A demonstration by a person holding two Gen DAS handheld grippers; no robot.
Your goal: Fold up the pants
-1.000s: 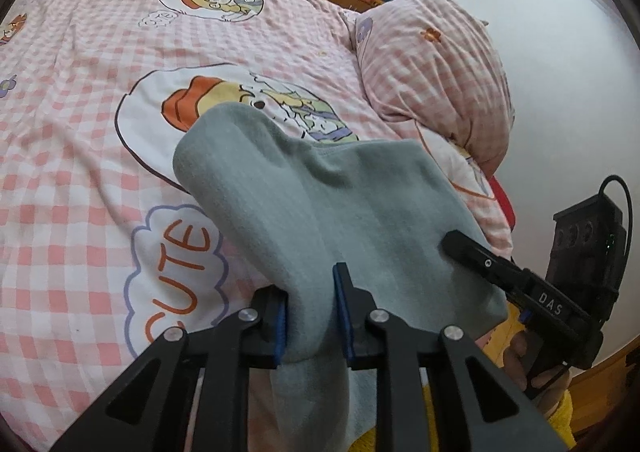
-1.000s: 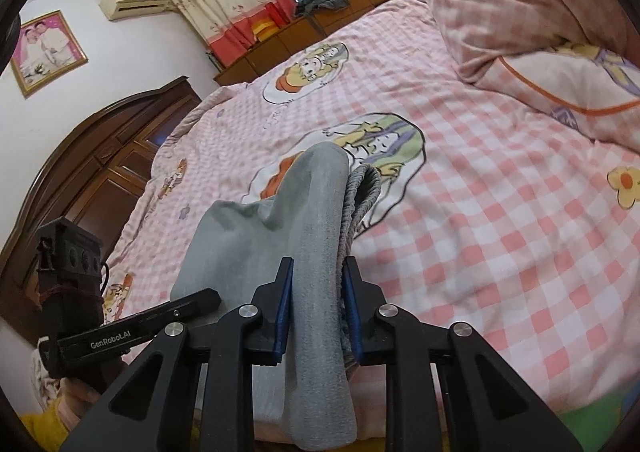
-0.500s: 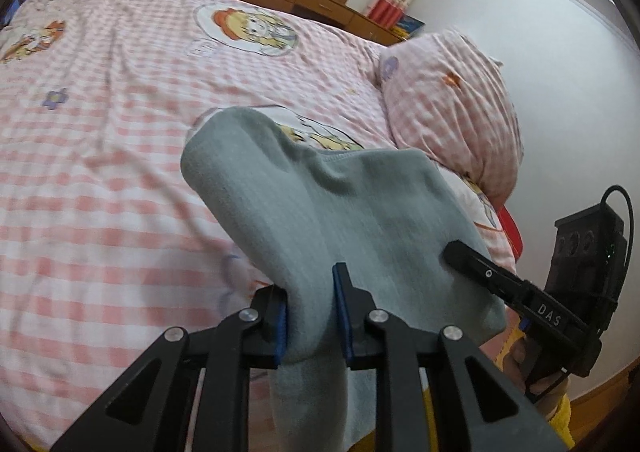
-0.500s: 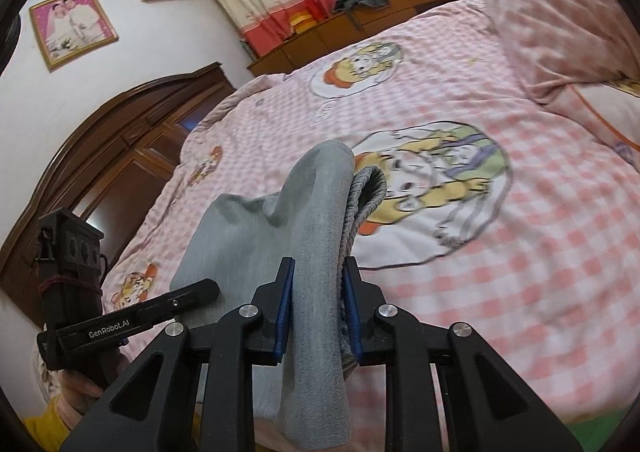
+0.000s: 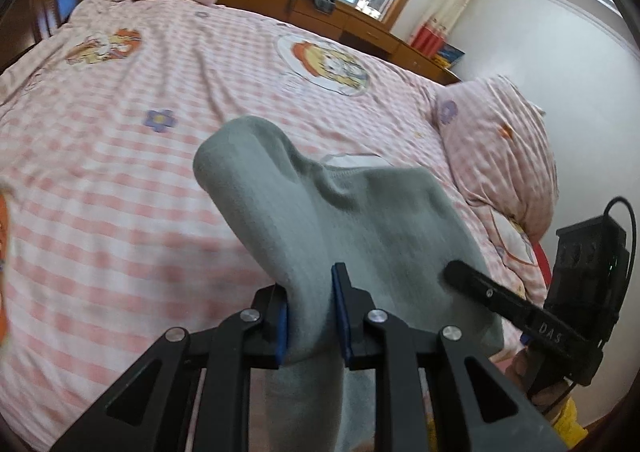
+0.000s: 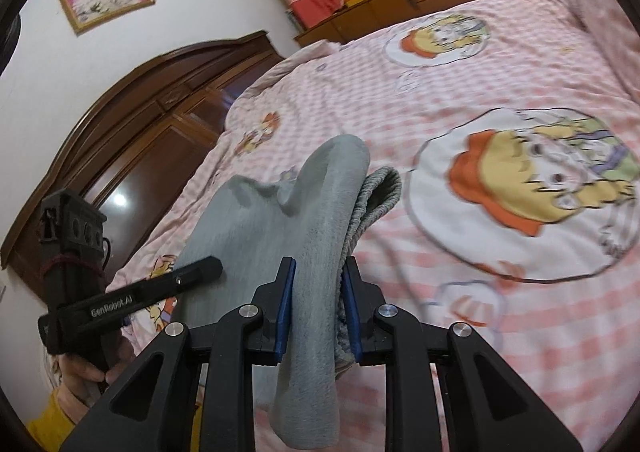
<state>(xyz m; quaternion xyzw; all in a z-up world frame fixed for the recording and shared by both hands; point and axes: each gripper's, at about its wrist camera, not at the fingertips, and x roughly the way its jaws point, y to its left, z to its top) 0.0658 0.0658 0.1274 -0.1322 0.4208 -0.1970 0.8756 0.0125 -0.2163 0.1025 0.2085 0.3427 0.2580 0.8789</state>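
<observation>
In the left wrist view, your left gripper (image 5: 310, 316) has its jaws pinching a bunched fold of the grey pants (image 5: 340, 220), which hang above the bed (image 5: 120, 180); that thick wad could slide out. In the right wrist view, your right gripper (image 6: 318, 308) pinches the ribbed edge toward 1 o'clock, so uneven pulling may skew the fold.

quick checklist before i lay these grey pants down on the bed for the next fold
1. Left gripper clamped on the grey pants: ok.
2. Right gripper clamped on the pants, ribbed waistband included: ok.
3. Fabric spans between both grippers without slipping out: ok.
4. Checked bedspread ahead free of other items: ok in view; under the pants cannot tell.
5. Pillow clear of the landing spot: ok.
6. Hanging legs lie flat and even: cannot tell.
</observation>
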